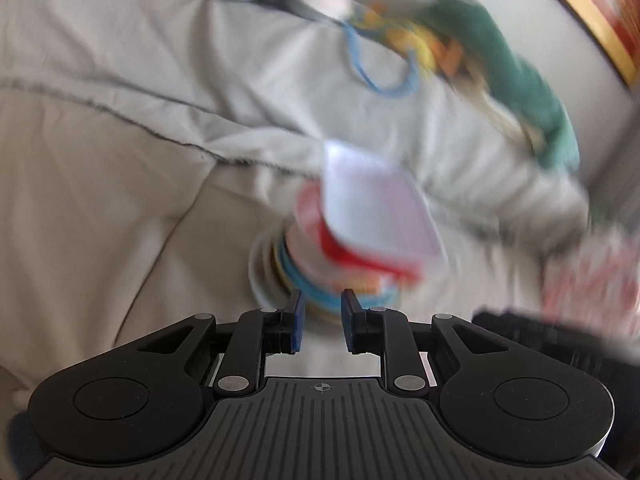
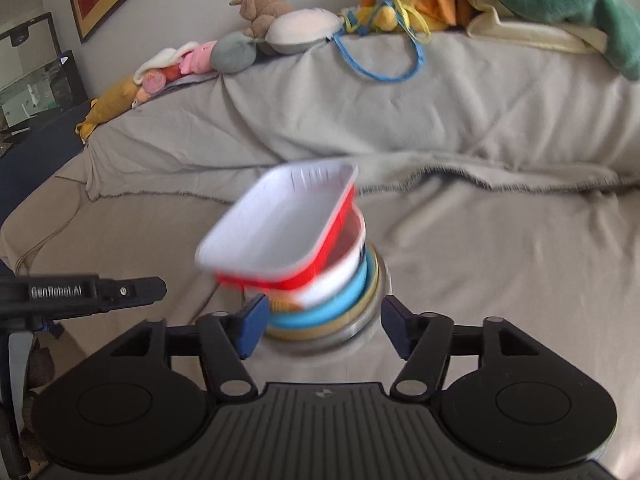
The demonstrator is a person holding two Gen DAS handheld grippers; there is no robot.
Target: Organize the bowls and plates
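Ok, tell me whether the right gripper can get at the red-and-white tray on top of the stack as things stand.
Probably yes. The right gripper is open and empty, and the red-and-white tray sits tilted atop the stack of plates and bowls just beyond its fingertips. Nothing lies between them; the left gripper is off to the side.

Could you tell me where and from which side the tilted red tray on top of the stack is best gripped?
Probably the red tray's raised near-left rim, approached from the camera side: it sits tilted on the stack of dishes, so that thin lip overhangs freely and suits a pinch across the wall.
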